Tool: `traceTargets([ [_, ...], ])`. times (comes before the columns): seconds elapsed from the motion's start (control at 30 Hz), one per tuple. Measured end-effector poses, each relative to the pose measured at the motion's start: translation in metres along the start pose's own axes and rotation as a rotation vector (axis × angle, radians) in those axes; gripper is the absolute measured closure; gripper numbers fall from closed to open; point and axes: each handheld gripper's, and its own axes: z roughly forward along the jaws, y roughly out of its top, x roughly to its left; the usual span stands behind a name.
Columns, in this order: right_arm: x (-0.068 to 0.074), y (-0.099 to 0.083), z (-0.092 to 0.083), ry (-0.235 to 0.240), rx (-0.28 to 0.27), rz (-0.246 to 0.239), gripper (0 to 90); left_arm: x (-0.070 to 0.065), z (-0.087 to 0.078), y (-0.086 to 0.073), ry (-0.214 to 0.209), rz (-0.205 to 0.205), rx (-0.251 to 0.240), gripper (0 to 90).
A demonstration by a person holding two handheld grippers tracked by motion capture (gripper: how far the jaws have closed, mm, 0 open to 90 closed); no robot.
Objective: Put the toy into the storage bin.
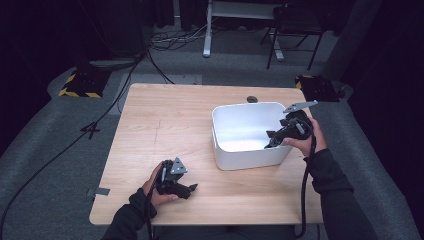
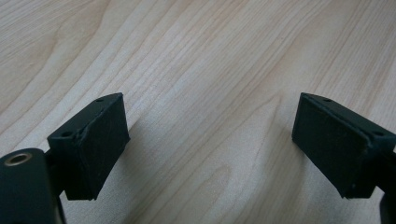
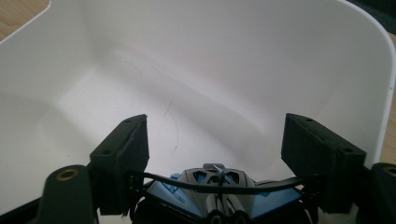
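Observation:
My right gripper [image 1: 270, 143] reaches down into a white plastic bin [image 1: 241, 106] at the right of the wooden table [image 1: 165, 120]. In the right gripper view its jaws [image 3: 215, 144] stand wide apart, and a blue and grey toy [image 3: 215, 186] with a thin black bar fills the gap from pad to pad; it appears gripped, low over the bin's floor, with the bin's wall [image 3: 210, 56] behind. My left gripper [image 1: 192, 188] rests near the table's front edge, left of the bin. Its jaws [image 2: 210, 149] are open over bare wood [image 2: 210, 56], with nothing between them.
The bin stands near the table's right edge, with a small dark hole [image 1: 251, 99] in the tabletop behind it. Beyond the table, grey floor carries cables [image 1: 100, 125], two yellow-and-black striped bases [image 1: 82, 82], a white desk leg [image 1: 207, 30] and a black chair [image 1: 292, 27].

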Motion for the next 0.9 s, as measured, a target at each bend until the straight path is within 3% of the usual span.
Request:
traceTargets([
  [0.3,0.001,-0.002,-0.007,0.0,-0.051,0.016,22.0,0.0,0.0,0.0,0.0,-0.001,-0.001,11.0],
  [0.47,0.004,-0.002,-0.008,-0.01,-0.057,-0.002,22.6,0.0,0.0,0.0,0.001,-0.002,0.0,11.1],
  [0.9,0.008,-0.003,-0.021,-0.027,-0.142,-0.029,19.8,0.0,0.0,0.0,0.001,-0.002,0.0,11.1],
])
